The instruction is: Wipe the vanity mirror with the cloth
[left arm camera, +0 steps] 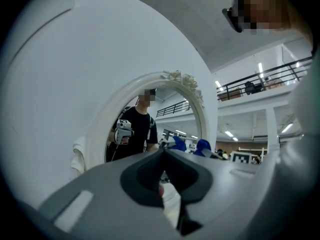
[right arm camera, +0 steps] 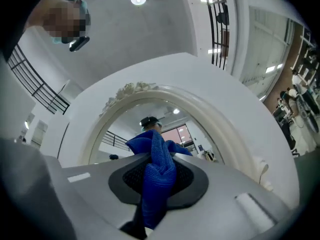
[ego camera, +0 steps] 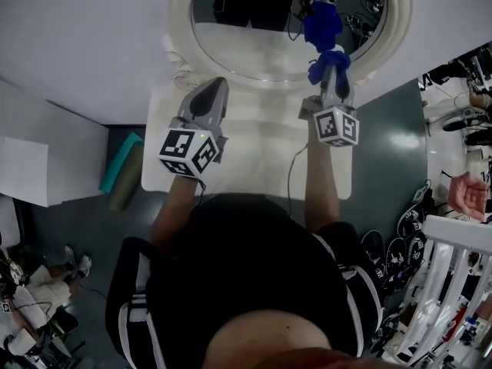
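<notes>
Two tools are in view. Your right tool (right arm camera: 157, 156) is clamped on a blue cloth (right arm camera: 159, 176). The cloth is a knitted-texture fabric, bunched between the jaws, with folds standing out past the tips and a strip hanging back behind them. In the head view the cloth meets its own reflection at the lower right of the glass of the vanity mirror (ego camera: 250, 48). The mirror is rounded, set in a cream-white moulded frame with a floral ornament on its rim.

Your left tool (ego camera: 215, 87) has its jaws pressed together with nothing between them. It is held above the tabletop (ego camera: 254, 156), near the lower left of the frame.

The tabletop is white and stands against a white wall. The floor (ego camera: 392, 152) is dark grey-green. A teal roll (ego camera: 124, 167) lies left of the tabletop, and cables and equipment lie along the right side.
</notes>
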A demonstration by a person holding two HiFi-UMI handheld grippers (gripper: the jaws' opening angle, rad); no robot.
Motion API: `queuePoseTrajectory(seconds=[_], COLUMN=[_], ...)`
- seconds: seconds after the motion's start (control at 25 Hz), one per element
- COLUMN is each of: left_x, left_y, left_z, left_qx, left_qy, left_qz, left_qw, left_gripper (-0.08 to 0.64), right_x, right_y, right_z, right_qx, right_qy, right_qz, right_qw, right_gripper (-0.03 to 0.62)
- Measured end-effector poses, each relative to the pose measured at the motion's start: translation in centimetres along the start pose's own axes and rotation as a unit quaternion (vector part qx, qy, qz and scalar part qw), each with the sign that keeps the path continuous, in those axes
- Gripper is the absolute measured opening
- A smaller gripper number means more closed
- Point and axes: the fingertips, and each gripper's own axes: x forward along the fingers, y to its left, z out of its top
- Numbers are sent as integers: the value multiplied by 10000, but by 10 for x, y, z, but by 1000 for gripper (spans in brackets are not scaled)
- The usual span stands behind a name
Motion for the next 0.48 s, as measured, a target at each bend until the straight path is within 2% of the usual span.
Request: queuePoseTrajectory(seconds=[0.2, 0.48], left_x=[6, 14], left_y=[7, 9], left_z=[1, 4], left_qx=[25, 43], left_qy=[-58, -44], left_qz=[-31, 22], left_qw=[10000, 10000], left_gripper=[11, 11], right_x=[37, 94], right_y=[-16, -2], right_z=[41, 88], right_qx=[-182, -224], right_qy=[-536, -875], right_qz=[-149, 71], right_qw=[9983, 9959], right_gripper=[52, 52])
